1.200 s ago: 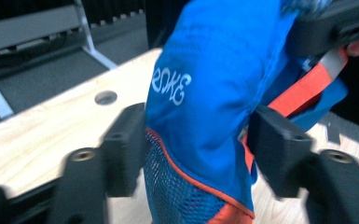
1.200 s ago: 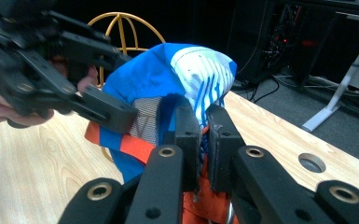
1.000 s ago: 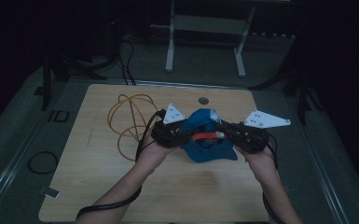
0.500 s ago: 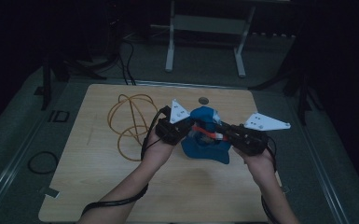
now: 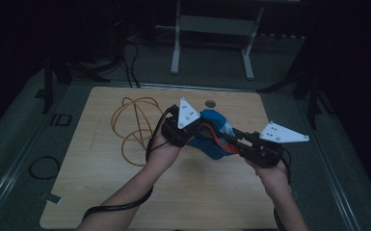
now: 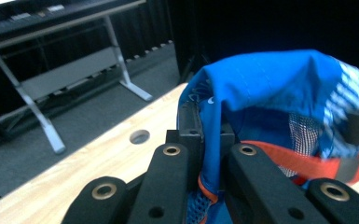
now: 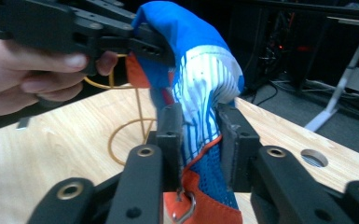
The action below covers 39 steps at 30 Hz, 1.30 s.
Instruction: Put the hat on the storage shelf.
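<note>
A blue fabric pouch [image 5: 214, 133] with orange trim and a white-striped panel hangs above the middle of the wooden table [image 5: 101, 192], held between both grippers. My left gripper [image 5: 189, 131] is shut on its left edge, the cloth pinched between the jaws [image 6: 210, 154]. My right gripper [image 5: 235, 143] is shut on the striped side [image 7: 200, 130], where a small metal ring [image 7: 186, 207] dangles from the orange hem. In the right gripper view the left gripper [image 7: 158, 44] and its hand hold the pouch's top.
An orange cable [image 5: 135, 126] lies coiled on the table left of the grippers. A round hole [image 5: 210, 103] sits near the table's far edge. A metal stand [image 5: 212, 29] stands on the floor beyond.
Both grippers have lifted and turned the pouch. The left gripper has risen and tilted; the right one has drawn back toward the right and lower.
</note>
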Each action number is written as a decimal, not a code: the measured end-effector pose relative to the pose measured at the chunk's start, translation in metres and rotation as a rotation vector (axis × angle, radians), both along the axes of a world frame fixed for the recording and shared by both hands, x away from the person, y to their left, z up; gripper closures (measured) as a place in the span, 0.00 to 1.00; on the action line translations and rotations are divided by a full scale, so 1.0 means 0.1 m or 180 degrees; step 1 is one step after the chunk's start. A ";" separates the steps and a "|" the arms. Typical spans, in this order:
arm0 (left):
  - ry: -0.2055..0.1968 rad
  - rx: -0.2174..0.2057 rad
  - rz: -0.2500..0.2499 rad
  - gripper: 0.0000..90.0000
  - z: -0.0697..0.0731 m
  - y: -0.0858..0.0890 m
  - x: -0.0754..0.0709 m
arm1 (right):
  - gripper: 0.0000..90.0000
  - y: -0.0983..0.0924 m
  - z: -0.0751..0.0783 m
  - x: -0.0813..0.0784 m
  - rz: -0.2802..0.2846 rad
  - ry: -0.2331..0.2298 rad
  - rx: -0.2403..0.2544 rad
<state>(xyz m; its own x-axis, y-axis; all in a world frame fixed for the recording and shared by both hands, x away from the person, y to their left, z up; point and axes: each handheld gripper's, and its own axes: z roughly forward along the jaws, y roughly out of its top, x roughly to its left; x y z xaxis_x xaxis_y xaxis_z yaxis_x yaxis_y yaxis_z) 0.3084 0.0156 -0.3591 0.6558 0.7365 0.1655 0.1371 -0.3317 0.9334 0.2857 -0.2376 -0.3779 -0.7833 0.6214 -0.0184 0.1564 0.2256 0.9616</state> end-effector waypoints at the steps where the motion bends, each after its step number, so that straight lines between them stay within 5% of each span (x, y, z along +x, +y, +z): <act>1: -0.0029 0.0036 0.0008 0.99 0.01 0.00 -0.01 | 0.72 -0.01 0.00 -0.01 0.0007 -0.0009 -0.0003; 4: -0.0073 0.0038 -0.0049 0.99 0.01 0.03 0.00 | 0.61 -0.07 0.03 -0.07 0.0101 0.0005 0.0099; 10: -0.0195 -0.0135 -0.0447 0.99 0.03 0.18 0.01 | 0.45 -0.17 0.08 -0.11 0.0179 -0.0078 0.0156; 16: -0.0285 -0.0430 -0.1126 0.98 0.04 0.36 0.01 | 0.49 -0.20 0.00 -0.13 0.0336 -0.0056 0.0085; 20: -0.0298 -0.0757 -0.1716 0.98 0.04 0.45 0.01 | 0.49 -0.13 -0.05 -0.19 0.0451 -0.0063 -0.0005; 30: -0.0203 -0.1138 -0.1876 0.98 0.07 0.49 0.02 | 0.49 0.10 -0.13 -0.36 0.0670 -0.0107 -0.0006; 37: -0.0215 -0.1176 -0.1841 0.98 0.10 0.47 0.01 | 0.50 0.24 -0.20 -0.29 0.0576 -0.0114 -0.0079; 39: -0.0210 -0.1142 -0.1827 0.98 0.10 0.47 0.02 | 0.57 0.25 -0.20 -0.27 0.0556 -0.0153 -0.0069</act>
<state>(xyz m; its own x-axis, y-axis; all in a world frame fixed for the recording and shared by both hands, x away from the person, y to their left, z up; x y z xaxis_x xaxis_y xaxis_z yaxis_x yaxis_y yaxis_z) 0.3102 0.0622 -0.3495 0.9562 0.2914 0.0290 -0.0292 -0.0034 0.9996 0.2583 -0.2121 -0.3979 -0.8772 0.4749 -0.0705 0.0669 0.2662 0.9616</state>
